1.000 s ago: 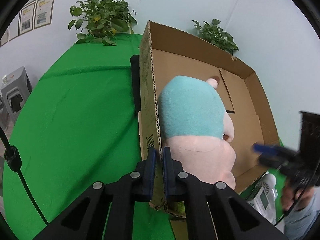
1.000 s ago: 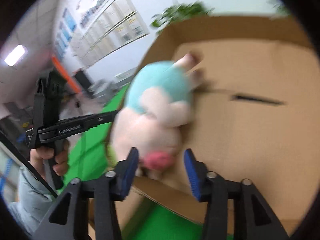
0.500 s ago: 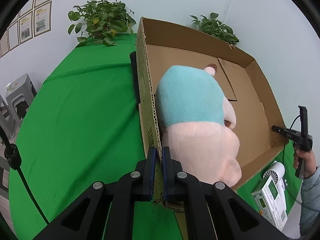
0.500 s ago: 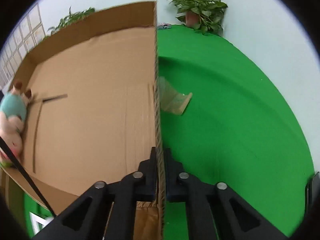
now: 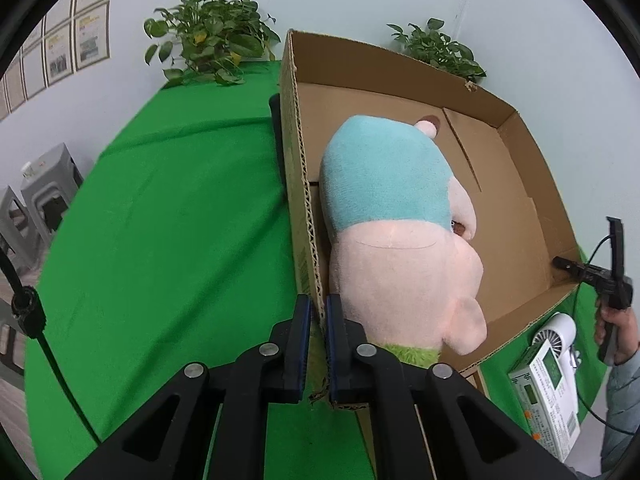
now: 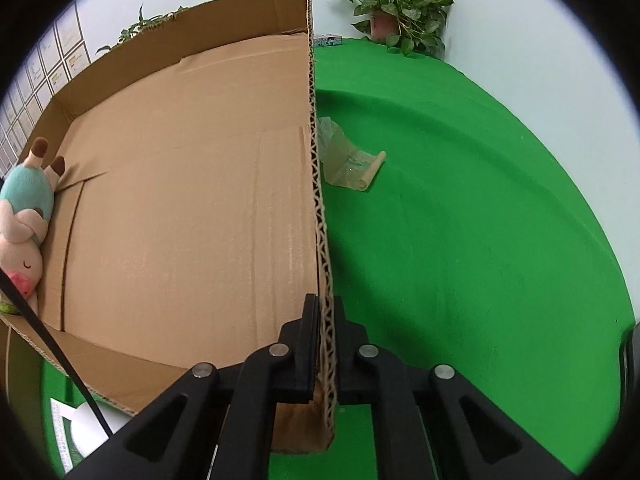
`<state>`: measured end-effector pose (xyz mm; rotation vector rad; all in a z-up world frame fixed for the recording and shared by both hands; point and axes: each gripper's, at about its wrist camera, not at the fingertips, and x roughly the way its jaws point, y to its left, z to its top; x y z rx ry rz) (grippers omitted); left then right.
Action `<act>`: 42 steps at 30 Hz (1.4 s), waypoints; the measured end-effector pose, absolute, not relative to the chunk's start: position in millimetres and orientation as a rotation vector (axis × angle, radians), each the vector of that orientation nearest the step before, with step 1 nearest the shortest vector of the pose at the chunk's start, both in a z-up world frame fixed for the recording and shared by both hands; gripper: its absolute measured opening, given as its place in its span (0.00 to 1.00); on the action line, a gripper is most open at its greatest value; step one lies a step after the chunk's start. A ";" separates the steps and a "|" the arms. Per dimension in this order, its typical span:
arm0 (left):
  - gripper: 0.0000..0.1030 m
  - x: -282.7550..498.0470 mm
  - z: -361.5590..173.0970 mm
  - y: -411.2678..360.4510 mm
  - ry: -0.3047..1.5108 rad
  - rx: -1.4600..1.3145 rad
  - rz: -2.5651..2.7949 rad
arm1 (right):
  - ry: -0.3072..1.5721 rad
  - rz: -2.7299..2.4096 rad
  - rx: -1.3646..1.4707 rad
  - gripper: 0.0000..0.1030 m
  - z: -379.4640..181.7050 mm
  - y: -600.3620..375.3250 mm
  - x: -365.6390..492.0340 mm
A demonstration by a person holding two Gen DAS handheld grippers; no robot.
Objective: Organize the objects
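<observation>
A brown cardboard box stands open on the green cloth. A pink and teal plush pig lies inside it against the left wall; it also shows at the far left in the right wrist view. My left gripper is shut on the box's left wall. My right gripper is shut on the box's right wall; it shows from outside in the left wrist view.
Potted plants stand at the back. A white small fan and a white-green carton lie in front of the box. A crumpled clear wrapper lies right of the box. Grey stools stand off the table's left.
My right gripper left the plush pig, moved to the box's right wall and shut on it. My left gripper stays shut on the left wall.
</observation>
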<state>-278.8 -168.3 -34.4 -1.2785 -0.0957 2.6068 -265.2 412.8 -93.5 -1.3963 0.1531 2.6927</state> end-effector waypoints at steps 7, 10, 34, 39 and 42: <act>0.73 -218.7 37.8 -146.9 -0.051 -0.939 2.790 | 0.160 2.886 -1.209 0.82 -48.0 379.3 -235.0; 0.77 -188.4 60.0 -131.1 -0.034 -0.867 2.786 | 0.127 2.986 -1.184 0.84 -30.1 350.8 -217.8; 0.79 -64.1 -42.9 -123.4 -0.267 -1.243 2.623 | 0.275 3.374 -1.872 0.85 -74.5 135.0 -92.3; 0.57 -69.6 -59.7 -127.0 -0.283 -1.300 2.596 | 0.150 3.213 -1.689 0.85 -86.1 120.8 -103.6; 0.43 -73.8 -65.3 -120.3 -0.250 -1.317 2.566 | 0.054 3.163 -1.659 0.85 -96.1 110.5 -110.4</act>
